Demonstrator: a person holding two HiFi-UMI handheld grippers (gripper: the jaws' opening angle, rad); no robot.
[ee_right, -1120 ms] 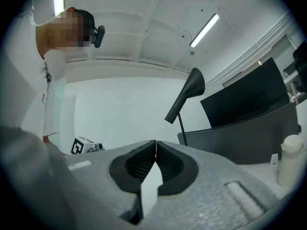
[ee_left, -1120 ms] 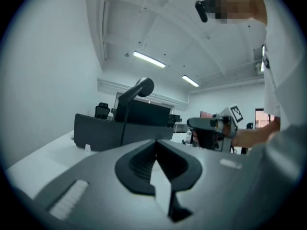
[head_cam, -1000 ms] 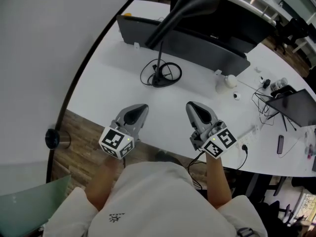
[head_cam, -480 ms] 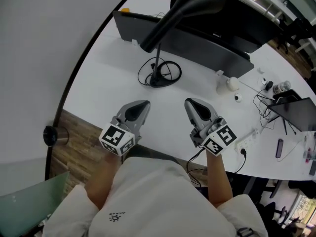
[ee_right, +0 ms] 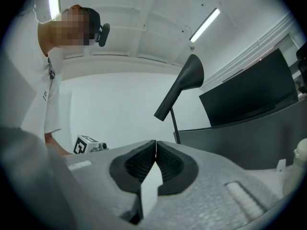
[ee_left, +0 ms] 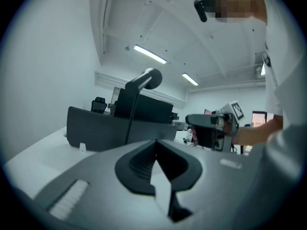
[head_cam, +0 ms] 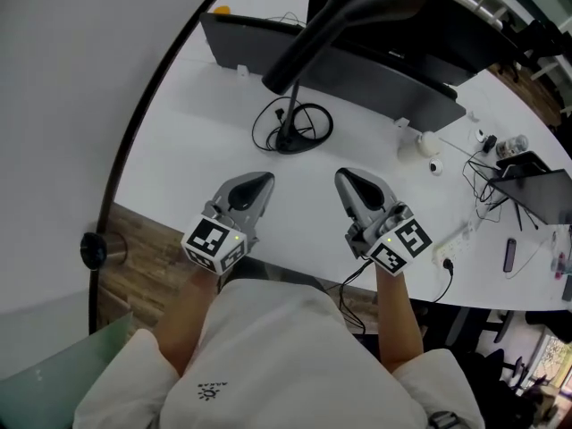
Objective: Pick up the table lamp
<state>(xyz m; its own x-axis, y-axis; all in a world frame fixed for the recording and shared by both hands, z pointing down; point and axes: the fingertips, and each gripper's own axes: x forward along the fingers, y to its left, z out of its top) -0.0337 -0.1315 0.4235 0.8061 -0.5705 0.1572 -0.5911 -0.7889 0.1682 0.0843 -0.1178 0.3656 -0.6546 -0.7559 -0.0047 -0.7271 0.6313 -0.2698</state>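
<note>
Jaws shut and empty on your left gripper (head_cam: 263,180), same on your right gripper (head_cam: 345,176), tall black cone-shaded table lamp (head_cam: 344,16) upright on white tabletop (head_cam: 197,141) ahead of both, untouched.

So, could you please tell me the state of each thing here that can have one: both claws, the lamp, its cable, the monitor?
left claw, shut, empty.
right claw, shut, empty.
table lamp, upright on the table, untouched by either claw.
cable, lying in loose loops around the lamp's base.
monitor, screen dark.
</note>
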